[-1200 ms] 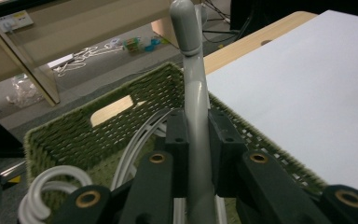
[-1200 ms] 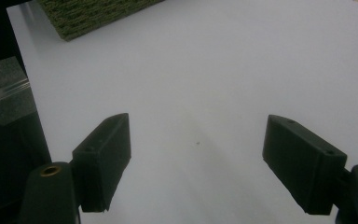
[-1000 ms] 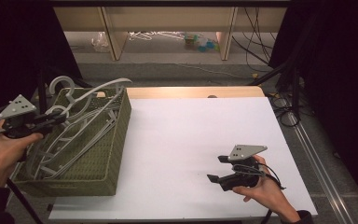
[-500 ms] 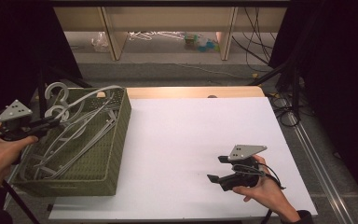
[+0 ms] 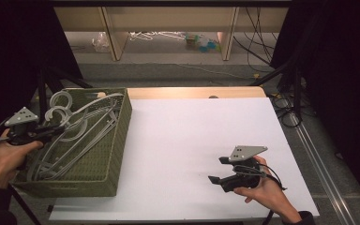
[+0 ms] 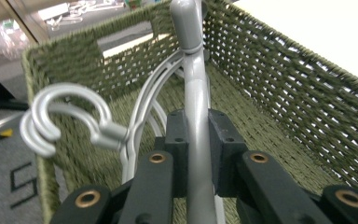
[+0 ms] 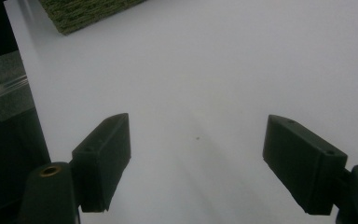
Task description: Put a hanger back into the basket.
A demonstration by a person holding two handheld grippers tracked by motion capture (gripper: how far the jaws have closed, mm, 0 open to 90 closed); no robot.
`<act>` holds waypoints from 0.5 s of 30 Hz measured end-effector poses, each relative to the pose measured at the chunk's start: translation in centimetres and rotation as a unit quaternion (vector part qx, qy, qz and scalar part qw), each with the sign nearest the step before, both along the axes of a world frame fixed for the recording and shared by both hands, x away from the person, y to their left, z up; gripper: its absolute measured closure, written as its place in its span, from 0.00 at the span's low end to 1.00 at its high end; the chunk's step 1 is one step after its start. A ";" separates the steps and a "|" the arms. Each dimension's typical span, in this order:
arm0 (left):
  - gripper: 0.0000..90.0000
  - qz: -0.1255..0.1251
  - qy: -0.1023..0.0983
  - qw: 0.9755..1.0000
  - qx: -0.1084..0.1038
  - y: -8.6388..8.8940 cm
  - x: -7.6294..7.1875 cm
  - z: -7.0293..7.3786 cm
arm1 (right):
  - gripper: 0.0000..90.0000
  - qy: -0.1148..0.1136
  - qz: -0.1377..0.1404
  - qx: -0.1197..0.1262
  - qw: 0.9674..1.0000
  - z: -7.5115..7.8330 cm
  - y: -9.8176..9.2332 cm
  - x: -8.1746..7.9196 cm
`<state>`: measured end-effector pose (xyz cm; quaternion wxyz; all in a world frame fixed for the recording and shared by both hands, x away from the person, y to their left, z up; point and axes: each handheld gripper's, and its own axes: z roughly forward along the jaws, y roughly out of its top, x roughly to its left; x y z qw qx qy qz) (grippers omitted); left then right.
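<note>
The left gripper (image 6: 196, 154) has its fingers (image 6: 177, 140) clamped on a grey plastic hanger (image 6: 196, 121) inside the green woven basket (image 5: 117, 140) at the worktop's (image 5: 192, 140) left edge. The right gripper (image 5: 222, 173) rests on the white worktop, fingers (image 7: 103, 158) wide apart and empty. The hanger is gripped but not yet lifted out, and other hangers (image 5: 82, 133) lie piled in the basket.

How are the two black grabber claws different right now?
The left gripper is shut on a grey plastic hanger; the right gripper is open and holds nothing. The left sits over the green woven basket; the right hovers over the white table. Both have black jaws and are held by hand.
</note>
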<state>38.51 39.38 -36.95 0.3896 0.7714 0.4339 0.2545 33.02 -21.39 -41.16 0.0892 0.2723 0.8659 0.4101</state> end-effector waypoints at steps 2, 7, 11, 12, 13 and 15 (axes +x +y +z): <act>0.88 -0.003 0.007 1.000 -0.004 0.0 0.2 -0.6 | 0.27 0.000 0.000 0.000 1.000 0.0 0.0 0.0; 0.88 -0.009 0.028 1.000 0.005 -0.9 1.2 -1.9 | 0.27 0.001 0.001 0.000 1.000 0.0 0.0 0.0; 0.88 -0.023 0.025 0.999 0.015 -0.4 1.7 -2.4 | 0.27 0.001 0.000 -0.001 1.000 0.0 -0.1 0.0; 0.88 -0.009 0.031 0.999 0.005 -0.4 1.5 -2.6 | 0.27 0.001 0.001 -0.001 1.000 0.0 -0.1 0.1; 0.88 -0.014 0.030 0.999 0.012 -0.1 1.6 -2.7 | 0.27 0.000 0.001 -0.002 1.000 0.0 -0.1 0.0; 0.87 -0.002 0.039 0.999 0.002 -0.1 1.6 -3.1 | 0.27 0.002 0.000 -0.002 1.000 0.0 -0.1 0.0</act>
